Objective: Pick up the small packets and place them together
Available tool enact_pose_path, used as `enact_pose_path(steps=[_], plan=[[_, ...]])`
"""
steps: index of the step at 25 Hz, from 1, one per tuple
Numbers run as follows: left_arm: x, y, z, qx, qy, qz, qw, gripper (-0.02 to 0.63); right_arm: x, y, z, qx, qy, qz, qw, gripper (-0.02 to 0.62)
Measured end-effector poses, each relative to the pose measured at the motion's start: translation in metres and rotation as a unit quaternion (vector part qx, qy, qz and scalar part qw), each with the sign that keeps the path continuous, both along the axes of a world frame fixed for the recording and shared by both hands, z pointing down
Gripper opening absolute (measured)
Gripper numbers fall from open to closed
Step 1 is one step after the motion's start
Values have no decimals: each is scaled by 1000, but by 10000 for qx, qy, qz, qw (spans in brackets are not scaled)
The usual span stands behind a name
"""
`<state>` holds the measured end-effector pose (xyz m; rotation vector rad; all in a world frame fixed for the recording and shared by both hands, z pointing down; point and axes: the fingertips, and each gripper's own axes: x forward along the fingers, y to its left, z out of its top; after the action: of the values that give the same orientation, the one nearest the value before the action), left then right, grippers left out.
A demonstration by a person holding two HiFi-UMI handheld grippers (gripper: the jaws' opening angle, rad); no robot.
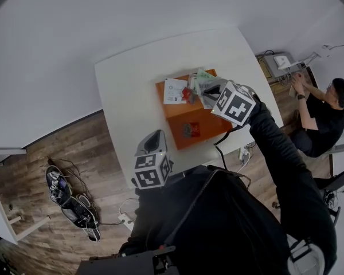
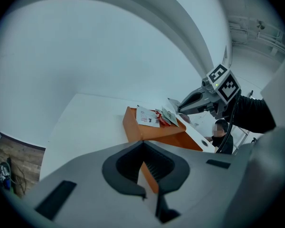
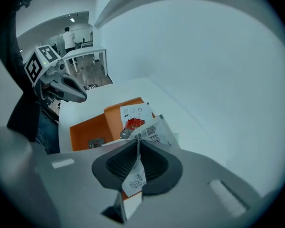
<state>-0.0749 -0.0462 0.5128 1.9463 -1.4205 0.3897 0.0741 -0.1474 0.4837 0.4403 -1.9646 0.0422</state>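
An orange box (image 1: 183, 116) lies on the white table (image 1: 132, 85). At its far end lie a white printed packet (image 1: 175, 90), a red packet (image 1: 187, 94) and a greenish one (image 1: 204, 76). A small dark packet (image 1: 190, 129) lies alone near its front. My right gripper (image 3: 137, 141) hangs above the pile, shut on a white printed packet (image 3: 135, 177) that hangs between its pads. A clear packet with a code print (image 3: 154, 132) shows just past the jaws. My left gripper (image 1: 156, 136) hovers at the table's near edge, shut, with nothing in it.
A seated person (image 1: 321, 116) works at the right, beyond the table. Shoes and cables (image 1: 71, 202) lie on the wooden floor at the left. A white wall stands behind the table.
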Motion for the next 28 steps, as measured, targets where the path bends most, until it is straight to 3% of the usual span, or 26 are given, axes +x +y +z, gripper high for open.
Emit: enact_pose_path(steps=[11,28], plan=[[-3,-1,1,-22,-4,-47,10000,-2,-31,-27,22,-49,58,-194,9998,28],[-8,-3,2,-36,-17,-42,10000,-2,-32,-32,35,-97,325,-277,9990,63]])
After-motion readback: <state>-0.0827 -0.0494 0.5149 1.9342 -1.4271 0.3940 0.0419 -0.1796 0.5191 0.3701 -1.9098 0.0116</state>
